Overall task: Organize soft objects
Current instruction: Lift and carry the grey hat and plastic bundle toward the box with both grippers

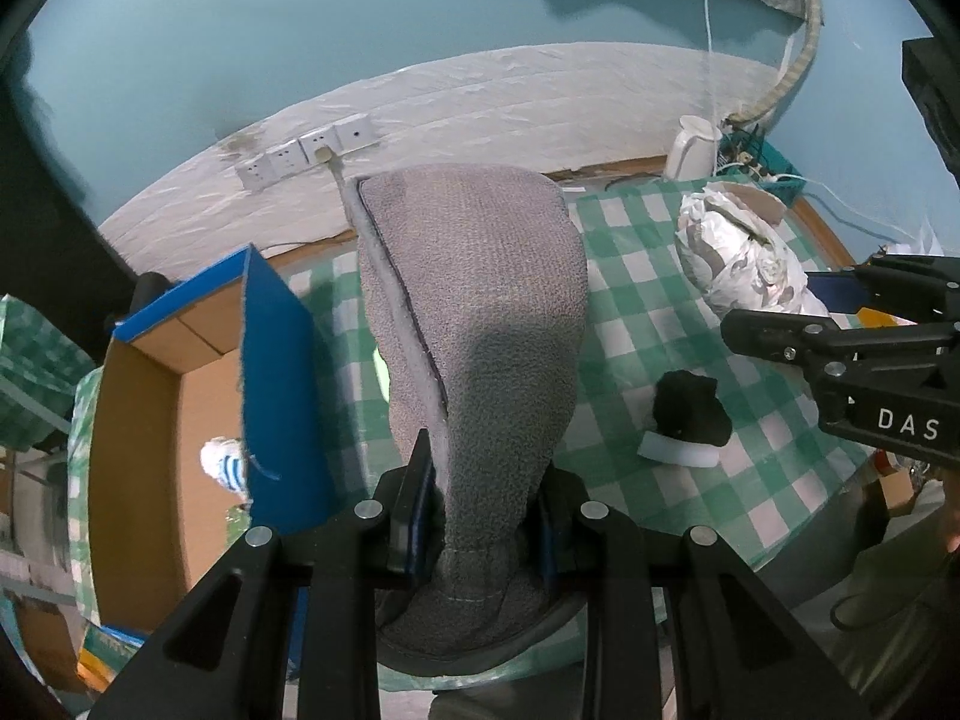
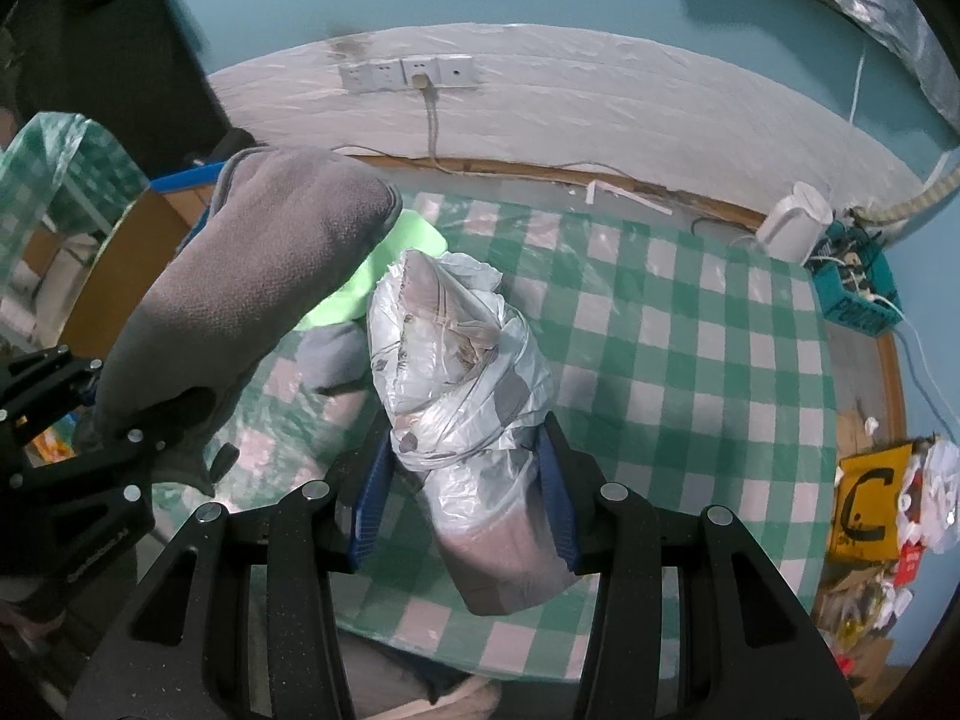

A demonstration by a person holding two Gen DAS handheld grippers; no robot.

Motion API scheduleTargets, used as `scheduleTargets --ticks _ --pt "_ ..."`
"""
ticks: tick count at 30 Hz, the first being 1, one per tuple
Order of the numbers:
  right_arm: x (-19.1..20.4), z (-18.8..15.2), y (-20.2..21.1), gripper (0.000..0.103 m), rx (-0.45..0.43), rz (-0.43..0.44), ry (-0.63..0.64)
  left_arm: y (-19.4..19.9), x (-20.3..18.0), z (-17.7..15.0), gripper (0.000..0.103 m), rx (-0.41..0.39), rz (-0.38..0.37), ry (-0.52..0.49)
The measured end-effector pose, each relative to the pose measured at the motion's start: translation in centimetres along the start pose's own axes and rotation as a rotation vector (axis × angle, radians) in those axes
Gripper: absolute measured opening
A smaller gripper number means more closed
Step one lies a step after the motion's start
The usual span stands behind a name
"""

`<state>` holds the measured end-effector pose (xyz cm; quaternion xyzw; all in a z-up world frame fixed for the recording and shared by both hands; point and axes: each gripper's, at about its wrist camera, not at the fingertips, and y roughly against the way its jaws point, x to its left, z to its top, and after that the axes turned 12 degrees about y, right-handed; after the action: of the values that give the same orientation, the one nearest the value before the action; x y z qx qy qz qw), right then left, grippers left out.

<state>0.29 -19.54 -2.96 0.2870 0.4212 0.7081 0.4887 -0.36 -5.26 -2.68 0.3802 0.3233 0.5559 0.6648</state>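
We had the left tongs (image 1: 486,510) clenched on the grey slipper (image 1: 474,312), held off the checked worktop (image 1: 648,324) beside the blue-edged box (image 1: 282,396). Right tongs (image 2: 465,492) gripped the plastic-wrapped slipper (image 2: 456,360), also above the worktop.

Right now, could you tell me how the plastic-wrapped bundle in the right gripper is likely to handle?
The plastic-wrapped bundle probably squashes easily: it narrows where the right gripper clamps it. The glossy, crinkled film may be slippery. It stands out past the fingers without drooping, so it seems light.
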Motion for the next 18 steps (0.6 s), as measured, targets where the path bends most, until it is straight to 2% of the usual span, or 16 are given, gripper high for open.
scheduleTargets --ticks 18 --pt "5.3 3.2 -0.3 0.045 -0.013 0.043 0.081 2.1 5.5 -0.3 0.028 -0.044 0.028 0.084"
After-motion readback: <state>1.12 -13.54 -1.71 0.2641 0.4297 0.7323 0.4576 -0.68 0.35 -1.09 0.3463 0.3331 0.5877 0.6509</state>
